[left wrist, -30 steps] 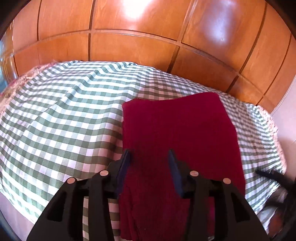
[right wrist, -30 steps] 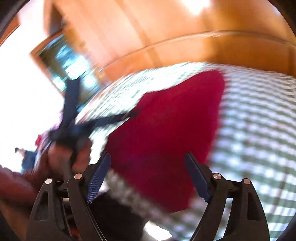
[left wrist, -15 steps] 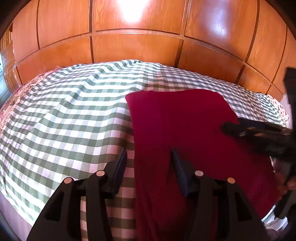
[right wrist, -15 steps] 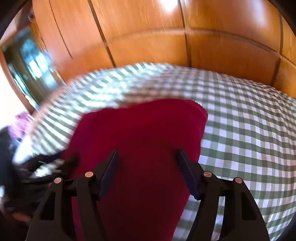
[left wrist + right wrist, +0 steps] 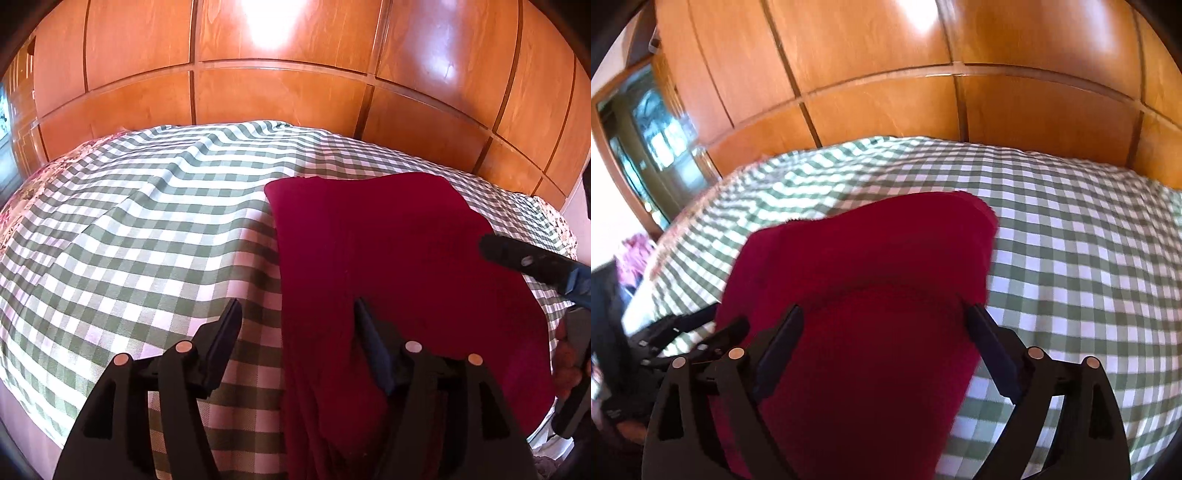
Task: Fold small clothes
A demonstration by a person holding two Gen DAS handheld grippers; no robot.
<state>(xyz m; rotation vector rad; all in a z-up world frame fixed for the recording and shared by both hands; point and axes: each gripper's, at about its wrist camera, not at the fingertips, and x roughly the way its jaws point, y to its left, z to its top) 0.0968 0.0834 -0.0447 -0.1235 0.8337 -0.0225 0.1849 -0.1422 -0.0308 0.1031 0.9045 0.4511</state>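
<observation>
A dark red garment (image 5: pixel 388 258) lies flat on a green-and-white checked cloth (image 5: pixel 147 229); it also shows in the right wrist view (image 5: pixel 871 273). My left gripper (image 5: pixel 295 317) is open and empty, straddling the garment's left edge near its front end. My right gripper (image 5: pixel 882 325) is open and empty, spread over the garment's near part. The right gripper (image 5: pixel 532 266) also shows at the right edge of the left wrist view. The left gripper (image 5: pixel 687 332) shows at the lower left of the right wrist view.
A glossy wooden panelled wall (image 5: pixel 288 85) rises right behind the cloth-covered surface. A window or glass door (image 5: pixel 653 147) stands at the left in the right wrist view. The cloth's front edge drops off near both grippers.
The right gripper swung from the garment's right side to face it head on over its near end. The left gripper shifted slightly left, onto the garment's left edge.
</observation>
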